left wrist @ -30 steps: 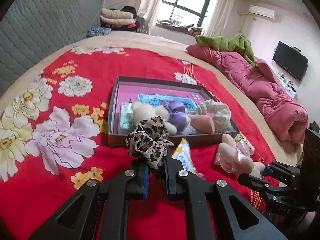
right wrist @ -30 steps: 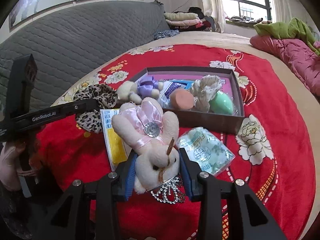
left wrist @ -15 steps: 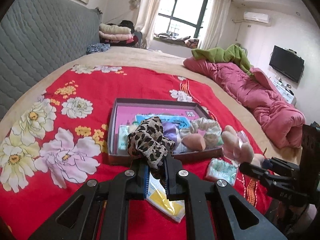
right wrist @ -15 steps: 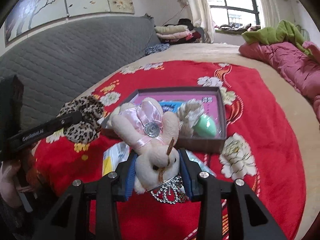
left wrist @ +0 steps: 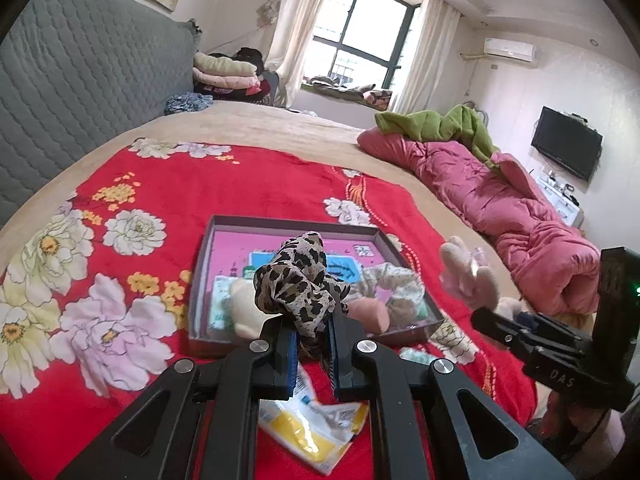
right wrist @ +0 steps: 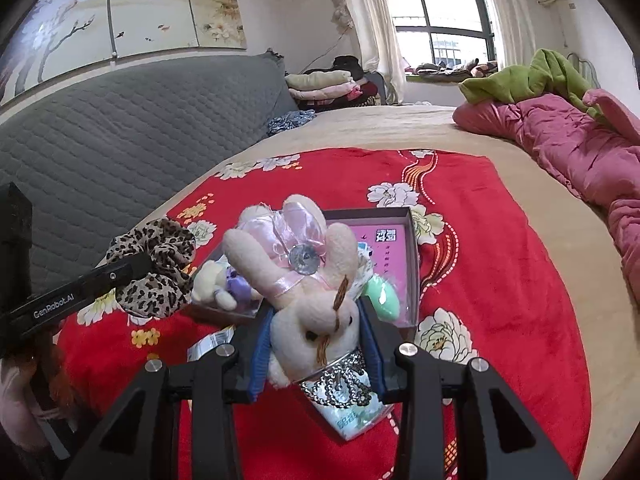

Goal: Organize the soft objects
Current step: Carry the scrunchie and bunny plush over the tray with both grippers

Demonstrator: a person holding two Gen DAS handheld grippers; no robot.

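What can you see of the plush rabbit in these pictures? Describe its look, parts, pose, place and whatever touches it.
The plush rabbit is cream and fuzzy, with long ears, a dark bead eye, brown stitched features, a sheer pink bow with a silvery disc, and a beaded silver tiara at its head. It hangs head toward the camera, ears pointing away, clamped at the head between the blue pads of the right gripper, lifted above the red floral blanket before the box.
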